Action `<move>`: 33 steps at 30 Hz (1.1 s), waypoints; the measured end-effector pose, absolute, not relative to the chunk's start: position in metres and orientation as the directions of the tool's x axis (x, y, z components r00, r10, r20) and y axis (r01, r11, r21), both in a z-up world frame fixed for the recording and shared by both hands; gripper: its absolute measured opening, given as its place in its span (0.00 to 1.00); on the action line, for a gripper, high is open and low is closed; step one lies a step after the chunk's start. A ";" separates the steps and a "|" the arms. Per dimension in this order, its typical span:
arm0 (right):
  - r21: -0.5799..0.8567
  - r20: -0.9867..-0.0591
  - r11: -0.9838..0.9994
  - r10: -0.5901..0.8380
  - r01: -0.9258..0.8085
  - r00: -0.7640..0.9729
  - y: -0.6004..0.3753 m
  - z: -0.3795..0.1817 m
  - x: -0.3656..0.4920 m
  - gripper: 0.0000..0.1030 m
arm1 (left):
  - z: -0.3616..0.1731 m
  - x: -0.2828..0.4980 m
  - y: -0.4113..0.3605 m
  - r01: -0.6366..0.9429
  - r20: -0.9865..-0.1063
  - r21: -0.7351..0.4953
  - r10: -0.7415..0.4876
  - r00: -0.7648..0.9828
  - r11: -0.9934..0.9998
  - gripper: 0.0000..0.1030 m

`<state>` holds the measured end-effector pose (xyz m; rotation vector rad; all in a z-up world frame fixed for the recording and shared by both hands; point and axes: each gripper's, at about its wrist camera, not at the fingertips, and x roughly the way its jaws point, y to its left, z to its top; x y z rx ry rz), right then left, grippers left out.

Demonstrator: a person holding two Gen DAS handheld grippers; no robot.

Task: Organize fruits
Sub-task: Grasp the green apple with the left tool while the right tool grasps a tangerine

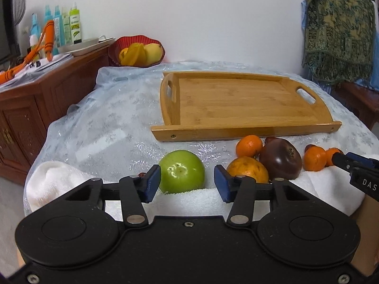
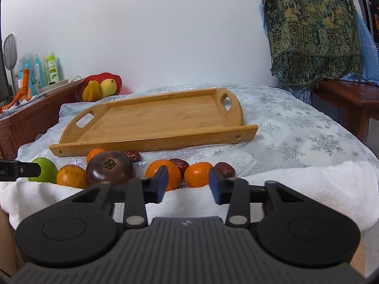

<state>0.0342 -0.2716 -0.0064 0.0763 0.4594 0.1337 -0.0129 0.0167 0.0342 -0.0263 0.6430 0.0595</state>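
left gripper (image 1: 187,183) jaws part-open around green apple (image 1: 182,170), not clamped; right gripper (image 2: 188,183) part-open just short of tangerine (image 2: 198,174); fruits sit on white towel (image 2: 296,184) at table's near edge, bamboo tray (image 2: 151,120) behind them bare

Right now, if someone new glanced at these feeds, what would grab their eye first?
Probably the empty wooden tray in the middle of the snowflake cloth, then the row of fruit along the white towel in front of it: a green apple at the left end, a dark tomato and several tangerines. The red bowl of yellow fruit sits behind, near the cabinet.
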 end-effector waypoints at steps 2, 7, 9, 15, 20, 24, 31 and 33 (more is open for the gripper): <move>0.093 -0.443 0.992 0.123 -0.091 0.888 -0.271 -0.006 0.037 0.36 | 0.032 -0.011 0.018 -0.073 -0.597 -0.007 0.055 0.800 0.997 0.45; 0.083 -0.474 0.995 0.089 -0.056 0.876 -0.272 -0.009 0.048 0.36 | 0.027 -0.006 0.022 -0.084 -0.593 -0.024 0.054 0.803 0.996 0.45; 0.081 -0.477 0.995 0.094 -0.063 0.874 -0.271 -0.010 0.049 0.36 | 0.024 -0.004 0.024 -0.086 -0.594 -0.040 0.045 0.803 0.995 0.45; 0.064 -0.484 0.996 0.091 -0.069 0.870 -0.269 -0.011 0.057 0.37 | 0.019 0.002 0.030 -0.097 -0.587 -0.071 0.037 0.809 0.993 0.46; 0.055 -0.501 0.996 0.085 -0.066 0.861 -0.269 -0.012 0.065 0.41 | 0.015 0.007 0.036 -0.097 -0.589 -0.109 0.015 0.808 0.989 0.49; 0.035 -0.509 0.997 0.076 -0.068 0.858 -0.266 -0.014 0.068 0.44 | 0.010 0.010 0.038 -0.101 -0.598 -0.123 0.008 0.801 0.987 0.51; 0.019 -0.538 0.997 0.070 -0.071 0.840 -0.262 -0.018 0.074 0.44 | 0.003 0.015 0.039 -0.104 -0.613 -0.141 -0.005 0.790 0.985 0.52; 0.013 -0.539 0.997 0.067 -0.071 0.839 -0.261 -0.019 0.074 0.45 | 0.003 0.016 0.038 -0.104 -0.613 -0.137 -0.002 0.790 0.985 0.52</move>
